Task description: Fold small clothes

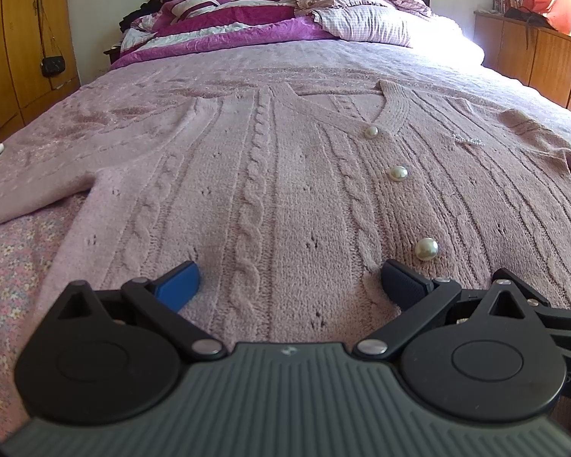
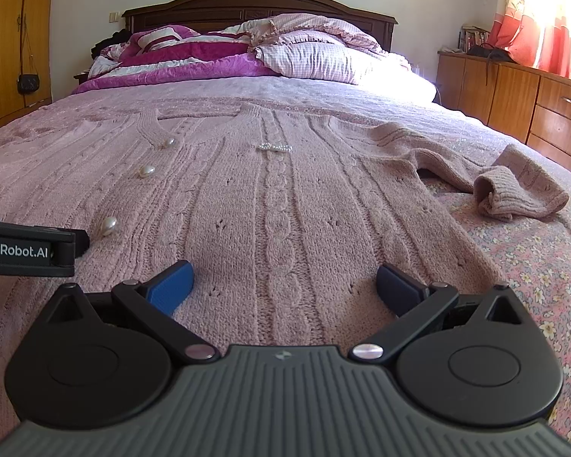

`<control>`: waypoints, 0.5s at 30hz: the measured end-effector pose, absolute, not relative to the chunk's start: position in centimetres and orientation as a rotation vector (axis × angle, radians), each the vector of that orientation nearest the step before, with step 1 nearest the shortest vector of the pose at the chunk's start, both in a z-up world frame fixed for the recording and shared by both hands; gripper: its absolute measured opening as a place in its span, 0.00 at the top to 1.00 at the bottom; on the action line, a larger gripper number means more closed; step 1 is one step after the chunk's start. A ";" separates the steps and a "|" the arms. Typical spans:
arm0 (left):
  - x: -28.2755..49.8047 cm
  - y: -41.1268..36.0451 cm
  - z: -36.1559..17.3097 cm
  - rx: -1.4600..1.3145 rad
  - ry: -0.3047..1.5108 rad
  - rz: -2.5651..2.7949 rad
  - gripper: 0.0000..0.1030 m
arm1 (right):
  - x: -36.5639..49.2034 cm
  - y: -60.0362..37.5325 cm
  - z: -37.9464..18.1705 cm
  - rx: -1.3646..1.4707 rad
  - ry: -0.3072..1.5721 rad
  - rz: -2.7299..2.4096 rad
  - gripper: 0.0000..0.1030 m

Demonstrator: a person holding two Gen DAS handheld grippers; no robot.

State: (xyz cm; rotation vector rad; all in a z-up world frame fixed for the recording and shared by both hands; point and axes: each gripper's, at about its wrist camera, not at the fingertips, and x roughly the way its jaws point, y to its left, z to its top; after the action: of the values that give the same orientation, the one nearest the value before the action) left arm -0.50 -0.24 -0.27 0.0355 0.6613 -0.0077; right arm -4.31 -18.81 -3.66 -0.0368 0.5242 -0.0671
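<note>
a pink cable-knit cardigan [image 1: 278,175] lies spread flat, front up, across the foot half of the bed [image 2: 533,251], its neckline toward the headboard [image 2: 259,3] and its hem toward the two grippers. three pearl buttons [image 1: 398,173] run down the placket, and a small beaded bow [image 2: 275,147] sits on the chest to the side of them. in the right wrist view one sleeve [image 2: 506,186] trails off toward the window side and ends in a ribbed cuff that is bunched up and folded over on the flowered bedspread. in the left wrist view the other sleeve [image 1: 30,194] stretches out flat toward the wardrobe [image 1: 19,38] side.

the left gripper [image 1: 290,282] is low over the hem area, its jaws spread wide with nothing between them, the blue pads close to the knit; the lowest button lies just beyond its right-hand pad. whether the pads actually touch the wool i cannot tell. the right gripper [image 2: 284,283] is just beside it, also low over the hem, jaws wide apart and empty, straddling a cable stitch column. part of the left gripper's arm shows at the left edge of the right wrist view, near the lowest button.

at the head of the bed there is a heap of magenta and white quilts [image 2: 179,57] and a checked pillow [image 2: 316,61]. a small black bag [image 1: 52,65] hangs on the wardrobe door, and wooden drawers [image 2: 544,114] stand under the sunlit curtain.
</note>
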 end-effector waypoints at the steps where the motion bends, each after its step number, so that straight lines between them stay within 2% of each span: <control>1: -0.5 -0.2 -0.3 0.034 0.663 -0.007 0.00 | -4.3 -18.8 -3.7 -0.037 0.525 -0.067 0.00; 15: 0.0 -0.2 0.2 0.045 0.695 -0.004 0.00 | -3.7 -19.1 -3.4 -0.035 0.558 -0.051 0.00</control>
State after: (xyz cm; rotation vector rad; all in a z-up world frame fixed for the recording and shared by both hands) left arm -0.02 -0.24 0.22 0.0450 0.6946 -0.0041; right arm -3.73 -19.08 -3.44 -0.0351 0.5581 -0.0511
